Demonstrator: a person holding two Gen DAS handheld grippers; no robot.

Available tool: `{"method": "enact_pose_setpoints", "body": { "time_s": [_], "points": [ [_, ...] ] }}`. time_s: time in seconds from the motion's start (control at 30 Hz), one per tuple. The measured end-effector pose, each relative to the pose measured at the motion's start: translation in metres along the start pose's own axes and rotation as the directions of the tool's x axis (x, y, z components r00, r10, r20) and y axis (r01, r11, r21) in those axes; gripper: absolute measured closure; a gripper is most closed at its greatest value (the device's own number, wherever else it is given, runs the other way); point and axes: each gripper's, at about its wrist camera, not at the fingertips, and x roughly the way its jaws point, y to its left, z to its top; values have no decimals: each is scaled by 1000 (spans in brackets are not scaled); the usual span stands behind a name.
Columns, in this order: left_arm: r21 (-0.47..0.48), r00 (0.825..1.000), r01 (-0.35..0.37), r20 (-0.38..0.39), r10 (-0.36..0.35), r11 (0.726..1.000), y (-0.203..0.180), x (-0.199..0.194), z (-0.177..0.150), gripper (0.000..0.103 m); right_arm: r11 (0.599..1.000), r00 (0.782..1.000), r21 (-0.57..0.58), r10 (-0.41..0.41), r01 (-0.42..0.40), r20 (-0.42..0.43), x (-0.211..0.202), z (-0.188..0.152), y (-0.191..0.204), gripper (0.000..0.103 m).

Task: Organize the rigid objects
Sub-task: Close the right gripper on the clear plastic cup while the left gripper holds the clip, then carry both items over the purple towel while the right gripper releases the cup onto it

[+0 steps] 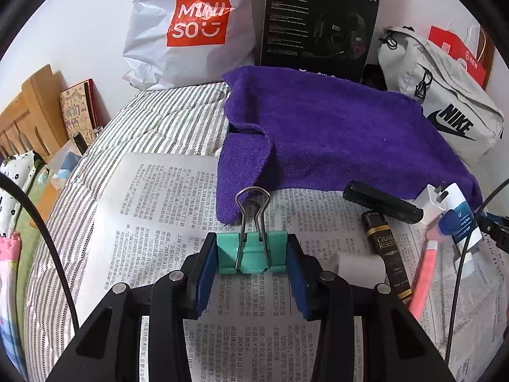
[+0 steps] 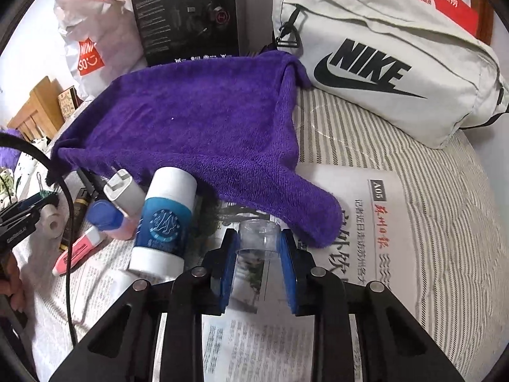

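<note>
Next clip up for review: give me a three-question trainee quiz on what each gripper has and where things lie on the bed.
1. True or false: the left gripper is clamped on a green binder clip.
2. What sits between the right gripper's pads? A) pink highlighter B) clear plastic cap C) white charger
3. Fill in: the purple towel lies partly over the ____ spread on the striped bedding.

Key: 1 true; 2 B; 3 newspaper.
</note>
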Motion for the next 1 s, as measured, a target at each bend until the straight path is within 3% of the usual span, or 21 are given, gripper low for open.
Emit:
{"method": "enact_pose_setpoints", "body": {
  "time_s": [0.2,0.5,1.0],
  "points": [
    [-8,1000,13,-17,-13,1000,5,-7,2,64,1000,1000,-9,13,-13,15,-18,-1,1,76],
    [-19,999,29,19,-29,999,18,-36,14,64,999,998,-29,34,-33,48,-36,5,5,76],
    [-8,993,102,67,-101,995,17,-71,44,64,997,991,-56,51,-45,121,-53,46,7,76]
  ]
}}
